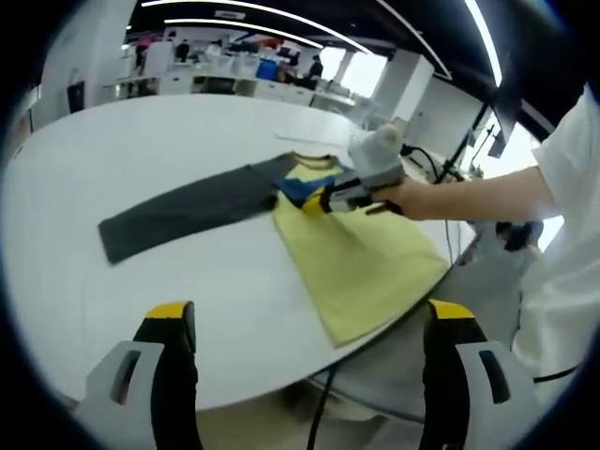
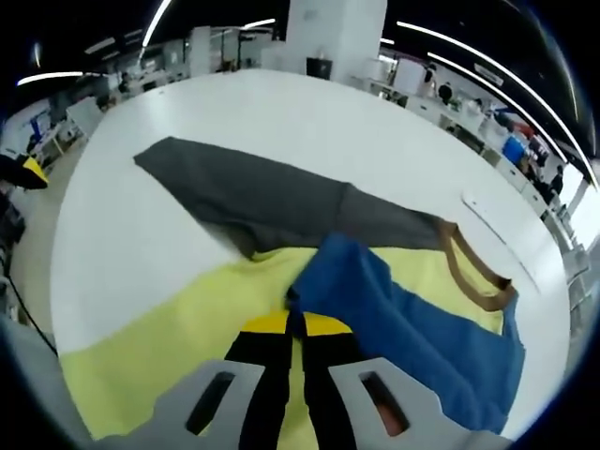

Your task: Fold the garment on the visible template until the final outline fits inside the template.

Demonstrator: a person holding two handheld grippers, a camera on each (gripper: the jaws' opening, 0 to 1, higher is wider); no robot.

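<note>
Grey, the long sleeve [image 1: 192,208] lies flat across the white table [image 1: 112,159], its long axis running leftward from the yellow shirt body [image 1: 356,258]; the left gripper [image 1: 305,361] hangs back, jaws spread and empty; the right gripper [image 2: 298,349], far nearer, is clenched on the blue sleeve [image 2: 394,323], pulled over the yellow.

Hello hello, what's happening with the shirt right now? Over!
Right tool shut on blue sleeve. Left tool open, hanging off the white table. Shirt flat, gray sleeve spread out. Nothing blocking.
</note>
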